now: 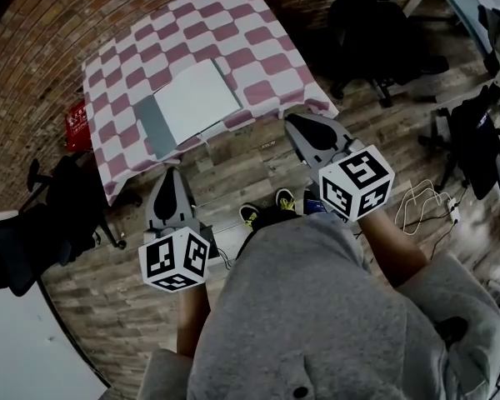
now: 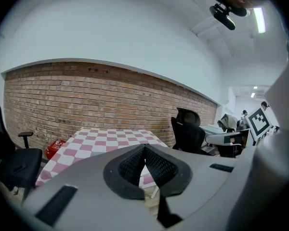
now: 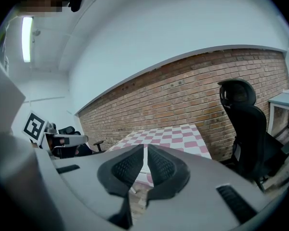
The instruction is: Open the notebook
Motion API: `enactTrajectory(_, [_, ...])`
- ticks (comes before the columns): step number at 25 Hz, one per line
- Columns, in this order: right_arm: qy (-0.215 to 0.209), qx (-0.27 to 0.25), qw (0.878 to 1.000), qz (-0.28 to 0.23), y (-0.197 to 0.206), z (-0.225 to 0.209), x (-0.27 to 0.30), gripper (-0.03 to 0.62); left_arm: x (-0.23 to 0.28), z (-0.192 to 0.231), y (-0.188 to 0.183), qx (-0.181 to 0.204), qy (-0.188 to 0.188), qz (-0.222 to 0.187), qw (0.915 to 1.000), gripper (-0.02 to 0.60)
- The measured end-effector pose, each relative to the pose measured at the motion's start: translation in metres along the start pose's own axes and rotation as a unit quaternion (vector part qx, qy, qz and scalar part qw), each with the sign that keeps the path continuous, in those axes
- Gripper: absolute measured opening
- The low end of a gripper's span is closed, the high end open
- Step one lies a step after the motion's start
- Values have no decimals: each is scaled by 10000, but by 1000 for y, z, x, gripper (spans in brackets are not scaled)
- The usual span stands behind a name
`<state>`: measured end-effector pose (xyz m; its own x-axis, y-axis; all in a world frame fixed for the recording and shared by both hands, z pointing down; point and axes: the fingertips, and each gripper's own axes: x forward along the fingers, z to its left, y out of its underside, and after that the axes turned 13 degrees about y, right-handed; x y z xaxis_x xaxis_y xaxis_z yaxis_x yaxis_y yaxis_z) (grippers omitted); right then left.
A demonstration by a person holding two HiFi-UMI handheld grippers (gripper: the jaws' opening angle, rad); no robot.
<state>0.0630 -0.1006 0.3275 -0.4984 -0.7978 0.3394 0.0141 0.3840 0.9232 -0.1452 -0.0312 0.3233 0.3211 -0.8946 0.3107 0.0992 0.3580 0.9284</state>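
Two grippers were inspected, both held off the near edge of the checked-cloth table (image 1: 271, 61), above the plank floor (image 1: 233, 169). We found the left gripper (image 1: 172, 173) with jaws together, nothing in them. The right gripper (image 1: 293, 122) had its jaws drawn almost together, a bare sliver between the pads, likewise empty. We noted the notebook (image 1: 198, 98) lying flat toward the table's near side, white face up, with a grey panel (image 1: 154, 126) along its left, well apart from both grippers.
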Motion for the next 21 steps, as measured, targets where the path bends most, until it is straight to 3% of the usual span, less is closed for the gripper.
enactTrajectory(21, [174,-124,9997,80,0,40,17,43,-7,39,8,-213,139,-99,9996,6])
